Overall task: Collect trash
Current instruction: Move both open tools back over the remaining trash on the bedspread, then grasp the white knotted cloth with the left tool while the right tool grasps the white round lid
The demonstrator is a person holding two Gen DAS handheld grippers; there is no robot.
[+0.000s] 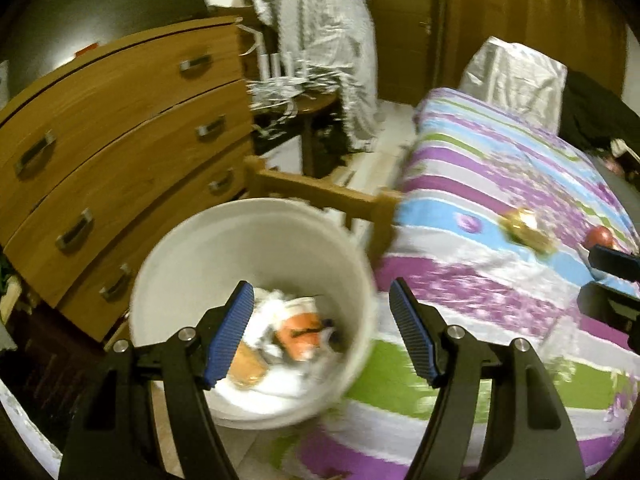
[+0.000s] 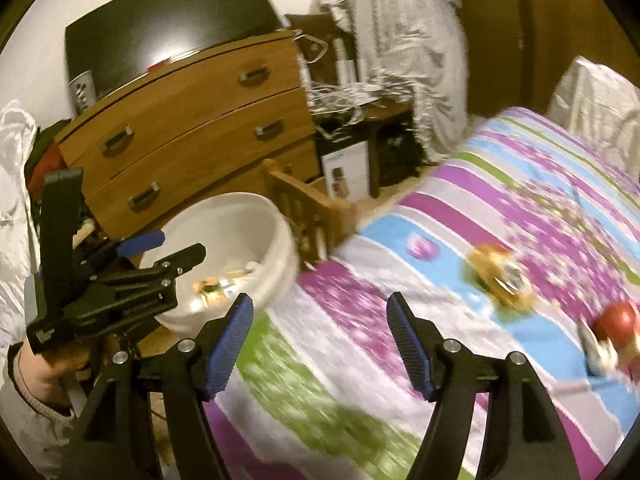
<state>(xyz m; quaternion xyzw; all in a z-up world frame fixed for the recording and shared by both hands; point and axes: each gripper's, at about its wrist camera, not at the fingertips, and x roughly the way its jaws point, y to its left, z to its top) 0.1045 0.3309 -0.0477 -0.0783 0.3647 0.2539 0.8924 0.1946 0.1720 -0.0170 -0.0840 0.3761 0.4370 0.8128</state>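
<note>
Both claws wide and empty: left gripper [image 1: 322, 330] over the bin [image 1: 192, 264], right gripper [image 2: 320, 342] nearer the gold wrapper [image 2: 500, 280] lying ahead-right on the bed [image 2: 360, 360].

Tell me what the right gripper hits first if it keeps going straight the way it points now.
Most likely the striped bedspread: the right gripper, jaws open and empty, aims down at bare cover. The gold wrapper and red item lie off to its right, the white bucket to its left. Blur makes depth uncertain.
</note>
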